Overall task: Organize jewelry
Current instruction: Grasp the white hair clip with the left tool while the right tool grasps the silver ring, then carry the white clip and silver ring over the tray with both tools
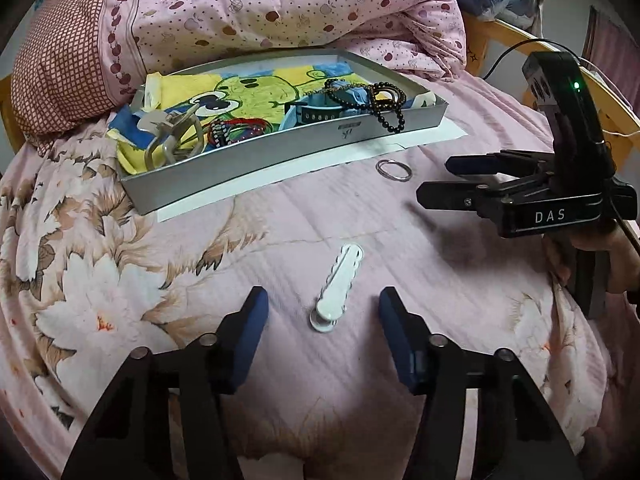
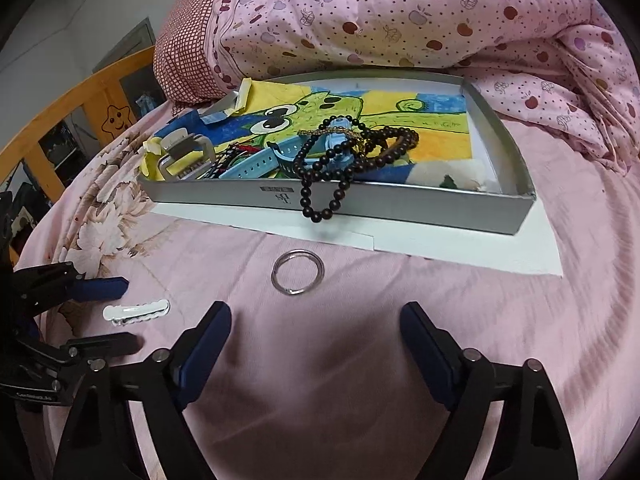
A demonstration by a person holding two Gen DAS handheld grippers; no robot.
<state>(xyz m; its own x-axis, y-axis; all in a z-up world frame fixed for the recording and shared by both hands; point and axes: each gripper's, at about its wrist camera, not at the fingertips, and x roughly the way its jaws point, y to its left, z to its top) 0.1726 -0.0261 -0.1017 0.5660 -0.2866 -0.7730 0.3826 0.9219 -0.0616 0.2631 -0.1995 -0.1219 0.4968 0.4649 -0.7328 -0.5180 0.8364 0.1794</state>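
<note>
A white scalloped hair clip (image 1: 338, 280) lies on the pink bed cover between the blue pads of my left gripper (image 1: 323, 300); the jaws stand on either side of it without touching, open. The right wrist view shows the same clip (image 2: 136, 312) inside the left gripper (image 2: 126, 314). A thin metal ring (image 2: 297, 271) lies flat just beyond my right gripper (image 2: 316, 312), which is open and holds nothing. From the left wrist, the ring (image 1: 394, 170) sits left of the right gripper (image 1: 436, 180).
A shallow grey tray (image 2: 400, 208) on white paper (image 2: 480, 252) holds a frog drawing, a dark bead string (image 2: 320, 184) draped over its front wall, a blue watch strap (image 2: 256, 164) and a grey hair claw (image 1: 172, 136). A folded pink quilt (image 1: 280, 8) lies behind; a wooden bed rail (image 2: 80, 96) stands at the left.
</note>
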